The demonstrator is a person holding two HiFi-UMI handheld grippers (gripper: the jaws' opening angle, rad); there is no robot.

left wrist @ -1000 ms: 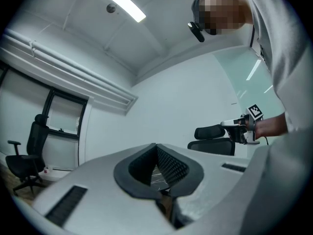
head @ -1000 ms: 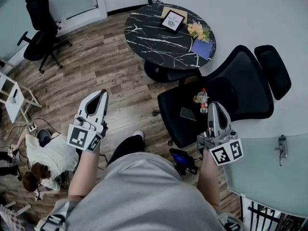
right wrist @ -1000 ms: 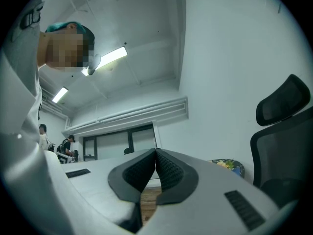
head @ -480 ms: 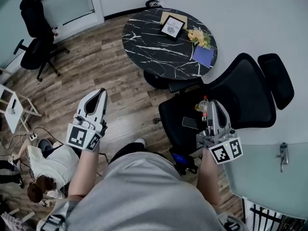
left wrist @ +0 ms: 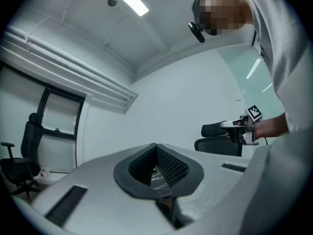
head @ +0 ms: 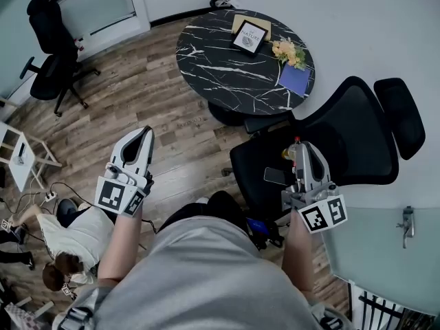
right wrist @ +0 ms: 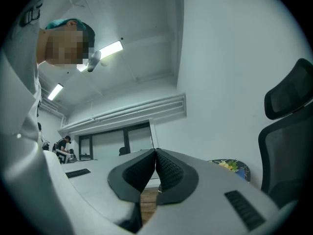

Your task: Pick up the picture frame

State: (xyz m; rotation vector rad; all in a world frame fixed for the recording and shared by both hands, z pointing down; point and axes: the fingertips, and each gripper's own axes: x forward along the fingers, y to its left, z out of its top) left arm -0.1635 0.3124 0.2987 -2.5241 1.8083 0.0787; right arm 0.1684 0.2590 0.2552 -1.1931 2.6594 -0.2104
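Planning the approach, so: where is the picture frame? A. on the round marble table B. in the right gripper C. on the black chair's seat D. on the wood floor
A: the picture frame lies on the round marble table, near the yellow flowers.

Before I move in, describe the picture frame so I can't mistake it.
Find the round black marble table with white veins, beyond the black office chair. At its far edge sits the black-bordered picture frame with a white mat, overlapping a tan sheet. Its neighbours are yellow flowers and a blue square pad; only it is black and white.
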